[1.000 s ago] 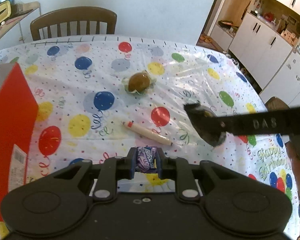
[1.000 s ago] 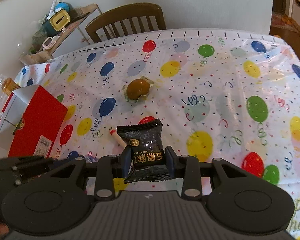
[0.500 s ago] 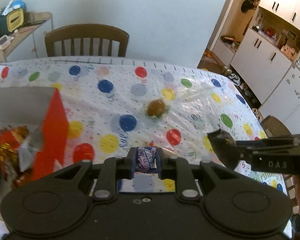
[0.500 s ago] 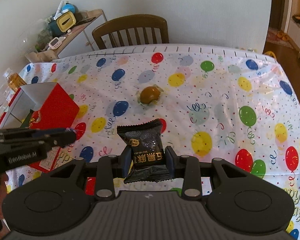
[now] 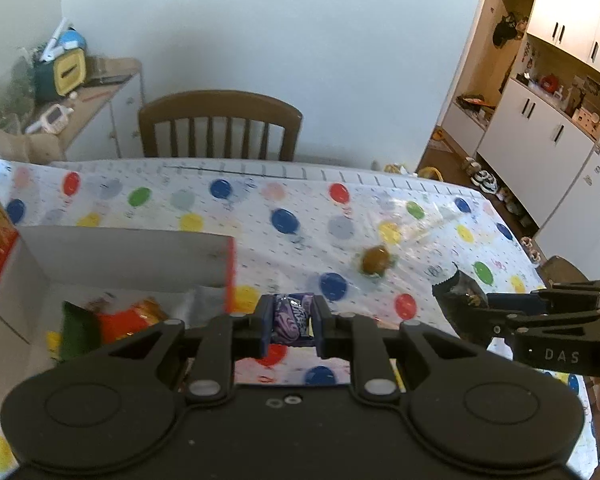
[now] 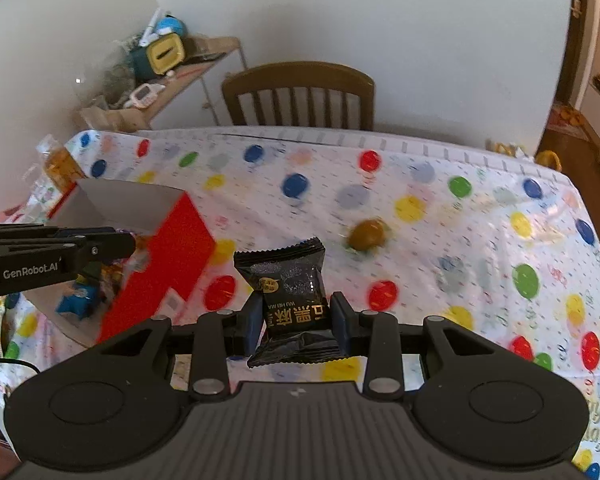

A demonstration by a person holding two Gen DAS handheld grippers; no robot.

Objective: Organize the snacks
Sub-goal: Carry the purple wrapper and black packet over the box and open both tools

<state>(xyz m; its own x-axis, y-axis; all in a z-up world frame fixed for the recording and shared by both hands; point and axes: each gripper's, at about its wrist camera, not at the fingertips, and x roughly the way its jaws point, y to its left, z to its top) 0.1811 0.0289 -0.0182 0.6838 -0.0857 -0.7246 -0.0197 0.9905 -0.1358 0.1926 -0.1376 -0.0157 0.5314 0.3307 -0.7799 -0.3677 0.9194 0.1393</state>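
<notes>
My left gripper (image 5: 292,322) is shut on a small purple-wrapped candy (image 5: 290,318), raised over the table just right of the red box (image 5: 132,256). The box is open and holds several snacks, among them an orange packet (image 5: 128,320). My right gripper (image 6: 298,322) is shut on a black snack packet (image 6: 290,284) with gold print, held above the table right of the red box (image 6: 168,264). A brown round snack (image 5: 375,260) in clear wrap lies on the tablecloth beyond both grippers. The left gripper's arm crosses the right wrist view at far left.
A balloon-print tablecloth (image 6: 480,240) covers the table. A wooden chair (image 5: 220,128) stands at the far edge. A side shelf (image 6: 172,80) with clutter stands at the back left. White cabinets (image 5: 540,136) fill the right. A bottle (image 6: 58,160) stands behind the box.
Both grippers rose and swung left toward the red box, still gripping their snacks. The box's open inside has come into the left wrist view; the stick-shaped snack has dropped out of sight.
</notes>
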